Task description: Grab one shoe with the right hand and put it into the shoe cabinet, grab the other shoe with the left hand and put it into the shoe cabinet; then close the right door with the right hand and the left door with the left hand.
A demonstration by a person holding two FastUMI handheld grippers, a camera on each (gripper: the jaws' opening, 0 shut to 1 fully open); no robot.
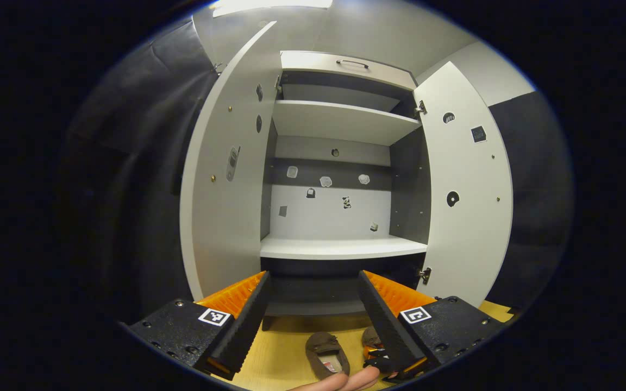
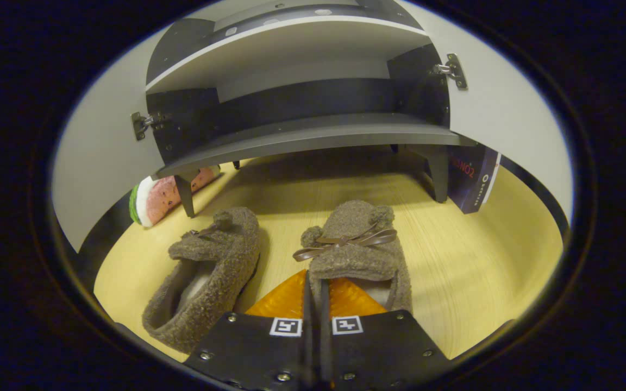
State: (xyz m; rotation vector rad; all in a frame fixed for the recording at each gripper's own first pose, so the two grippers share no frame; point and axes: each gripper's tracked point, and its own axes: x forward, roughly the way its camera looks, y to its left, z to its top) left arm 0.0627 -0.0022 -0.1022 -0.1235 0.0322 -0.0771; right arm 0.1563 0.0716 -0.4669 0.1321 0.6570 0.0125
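Left gripper view has my left gripper [image 1: 313, 320] spread wide, holding nothing, before the open shoe cabinet [image 1: 340, 247] at centre, while right gripper view shows my right gripper [image 2: 315, 290] pinched on the right shoe's [image 2: 354, 244] rim at lower centre, the left shoe [image 2: 210, 271] just beside it.

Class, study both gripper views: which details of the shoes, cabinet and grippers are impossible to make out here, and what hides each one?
- Right gripper: whether its fingers pinch the right shoe; the shoe's wall hides the tips in the right gripper view.
- Left shoe in the left gripper view: heel cut off by the lower edge.
- Stickers on the cabinet back: too small to identify.
- Book beside the cabinet: partly hidden behind the door.
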